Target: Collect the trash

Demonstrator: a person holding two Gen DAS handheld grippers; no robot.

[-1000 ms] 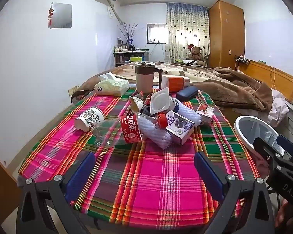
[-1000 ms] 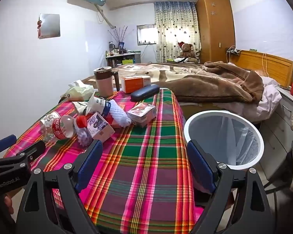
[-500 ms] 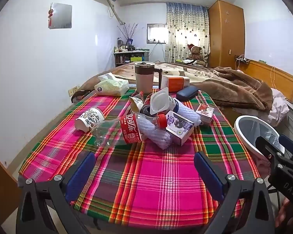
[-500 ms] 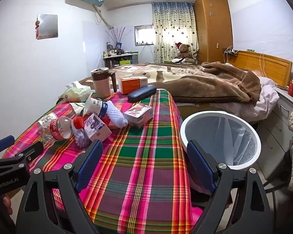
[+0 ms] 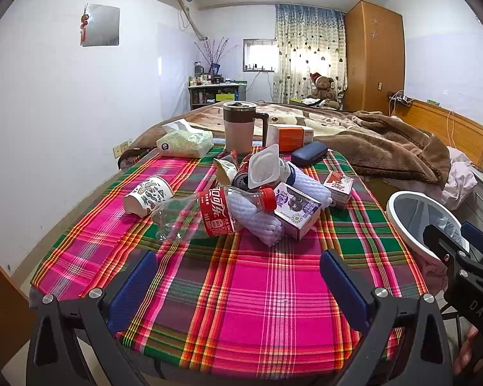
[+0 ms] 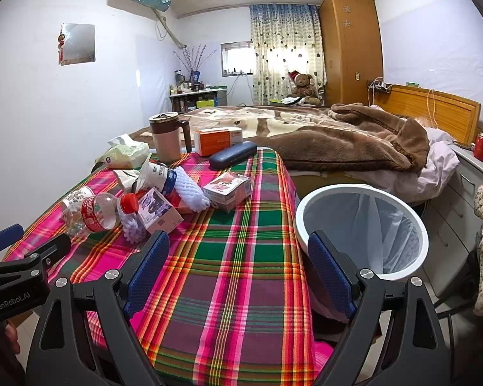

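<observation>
Trash [image 5: 241,199] lies heaped on the plaid tabletop [image 5: 257,289]; both grippers' fingers [image 5: 133,286] [image 6: 148,263] gape wide, holding nothing.

Ahead of the fingers, woven plaid cloth [image 5: 260,289] covers the table, matt. The bottle [image 5: 206,214] is clear glossy plastic (red paper-like label), beside white foam netting [image 5: 260,222] and glossy printed cartons [image 5: 298,212]. Right of the fingers, the bin [image 6: 309,212] is smooth white plastic, thinly lined.
</observation>
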